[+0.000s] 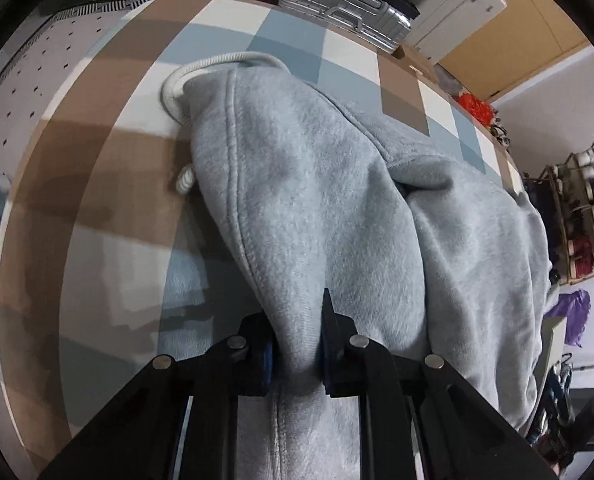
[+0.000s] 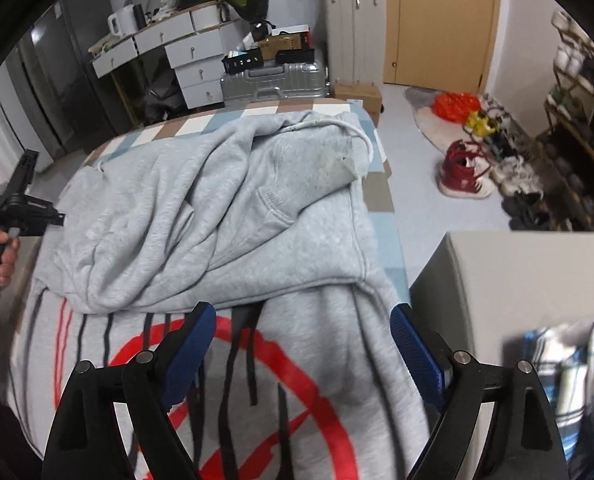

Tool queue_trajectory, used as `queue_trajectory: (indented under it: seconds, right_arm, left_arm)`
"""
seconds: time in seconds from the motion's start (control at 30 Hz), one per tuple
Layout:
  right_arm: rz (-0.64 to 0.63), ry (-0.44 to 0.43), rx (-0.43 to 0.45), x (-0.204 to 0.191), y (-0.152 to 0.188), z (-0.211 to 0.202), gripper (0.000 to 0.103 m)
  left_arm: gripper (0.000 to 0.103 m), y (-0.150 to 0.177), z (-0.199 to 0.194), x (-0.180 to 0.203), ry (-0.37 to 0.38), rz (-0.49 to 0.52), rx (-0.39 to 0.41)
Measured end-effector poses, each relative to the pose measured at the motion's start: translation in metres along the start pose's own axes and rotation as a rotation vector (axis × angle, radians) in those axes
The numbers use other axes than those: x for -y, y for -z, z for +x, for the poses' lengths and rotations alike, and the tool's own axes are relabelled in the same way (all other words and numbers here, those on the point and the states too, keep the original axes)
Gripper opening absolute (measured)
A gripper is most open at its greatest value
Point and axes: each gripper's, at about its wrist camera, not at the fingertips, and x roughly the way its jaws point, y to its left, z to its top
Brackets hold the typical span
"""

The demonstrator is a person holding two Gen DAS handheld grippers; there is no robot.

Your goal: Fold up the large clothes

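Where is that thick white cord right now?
In the left wrist view, the white cord loops out from the far left edge of the grey hoodie, lying on the checked bedcover, with a silver suitcase beyond the bed.

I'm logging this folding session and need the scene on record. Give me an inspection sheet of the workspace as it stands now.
Surface: bed with a checked cover in blue, brown and white.
Job's things: grey hoodie lying crumpled on the cover, partly folded over itself; red and black print showing on the near part; white drawstring looped at the hood edge.
Clutter: nothing seen on the cover besides the hoodie.
Grippers: left hand-held gripper shut on a fold of the hoodie; right hand-held gripper open above the printed part, nothing between its pads.
Cables: nothing seen.
Surroundings: silver suitcase, white drawers, shoes on the floor, wooden door.
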Motion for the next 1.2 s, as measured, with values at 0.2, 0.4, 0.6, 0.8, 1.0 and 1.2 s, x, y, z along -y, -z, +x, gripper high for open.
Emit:
queue_trajectory:
  seconds: [0.2, 0.4, 0.6, 0.8, 1.0, 1.2]
  right_arm:
    - [0.013, -0.012, -0.035, -0.003, 0.012, 0.015, 0.089]
    - [0.025, -0.033, -0.05, -0.005, 0.01, 0.042, 0.089]
    - [0.021, -0.034, -0.066, -0.01, -0.001, 0.064, 0.091]
    - [-0.003, -0.039, -0.033, -0.022, 0.011, 0.034, 0.091]
    - [0.114, -0.203, 0.152, -0.036, 0.053, -0.065, 0.102]
    - [0.251, -0.469, 0.329, -0.072, 0.106, -0.133, 0.103]
  left_arm:
    - [0.012, -0.052, 0.007, 0.004, -0.03, 0.046, -0.009]
    - [0.012, -0.09, 0.017, 0.016, -0.057, 0.119, -0.011]
    - [0.013, -0.105, 0.023, 0.009, -0.03, 0.103, -0.002]
    - [0.022, -0.042, -0.015, 0.006, -0.074, 0.132, 0.004]
    - [0.033, 0.059, -0.087, -0.008, -0.026, 0.158, 0.027]
    - [0.07, 0.176, -0.147, -0.003, -0.007, 0.257, 0.133]
